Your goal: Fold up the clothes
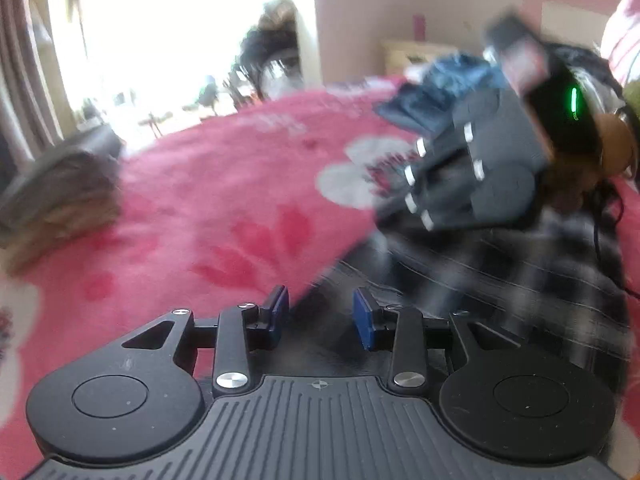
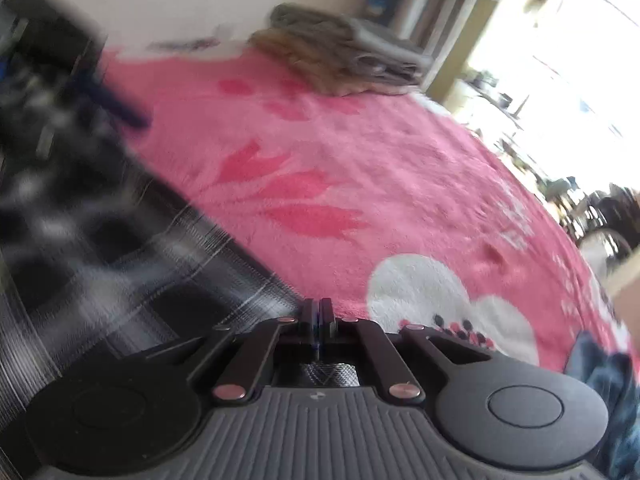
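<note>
A black-and-white plaid garment [image 1: 500,272] lies on the pink flowered blanket [image 1: 208,208]. My left gripper [image 1: 320,316] is open, its blue pads just above the garment's near edge. In the left wrist view the right gripper [image 1: 472,168] shows over the garment's far part, blurred. In the right wrist view my right gripper [image 2: 317,316] has its pads pressed together at the edge of the plaid garment [image 2: 100,248]; whether cloth is between them I cannot tell. The left gripper [image 2: 52,64] shows blurred at the upper left.
A folded brown-grey pile [image 1: 60,200] sits on the blanket at the left, and shows in the right wrist view [image 2: 340,60] at the far side. Blue clothes [image 1: 440,88] lie at the far right. A bright window [image 1: 180,32] is behind.
</note>
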